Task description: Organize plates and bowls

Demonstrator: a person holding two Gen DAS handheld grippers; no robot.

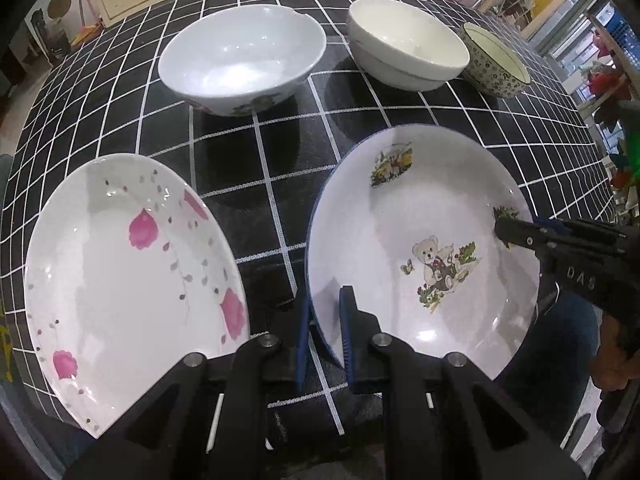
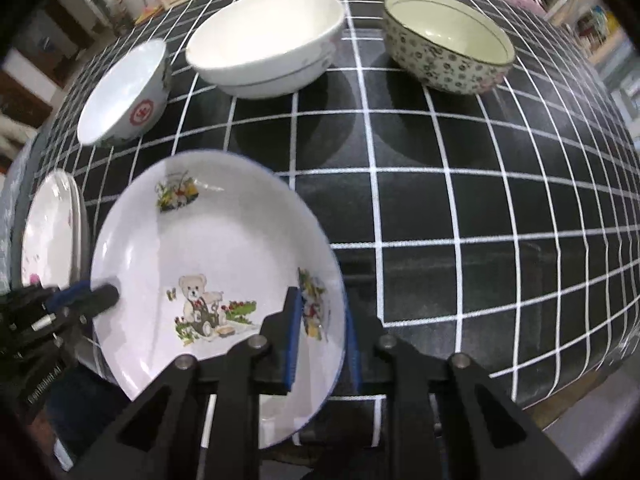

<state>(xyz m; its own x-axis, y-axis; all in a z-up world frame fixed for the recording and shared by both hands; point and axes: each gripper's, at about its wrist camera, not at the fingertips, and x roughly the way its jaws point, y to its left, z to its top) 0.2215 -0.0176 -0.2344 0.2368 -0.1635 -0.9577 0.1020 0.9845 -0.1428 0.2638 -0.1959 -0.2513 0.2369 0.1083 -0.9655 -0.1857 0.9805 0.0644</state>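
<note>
Left tongs [image 1: 326, 344] nearly closed, their blue pads [image 1: 347, 336] clamped across the near-left rim of the teddy-bear plate [image 1: 400, 216], one pad inside the rim, one outside; right tongs [image 2: 322, 340] likewise narrowed and gripping the opposite, right-hand rim of the same plate, inner pad [image 2: 294, 336] lying over a printed motif, outer pad below the rim's edge; the plate thus spans the two tongs, tilted, blue-edged, its bear print between them; whether it is clear of the tabletop [image 1: 280, 152] cannot be told. Left of the left tongs, a plate with pink flowers [image 1: 128, 280] lies on the black, white-gridded cloth, just beside the held plate but apart from it. Beyond both tongs, three bowls stand in a row: a white bowl with a chipped rim [image 1: 240, 56] ahead of the left tongs, showing a red emblem on its wall in the right view; a plain cream bowl [image 2: 264, 40] in the middle; a bowl with a dark floral pattern [image 2: 448, 44] ahead of the right tongs, touching or almost touching the cream bowl in the left view; all three bowls and both plates hold nothing.
</note>
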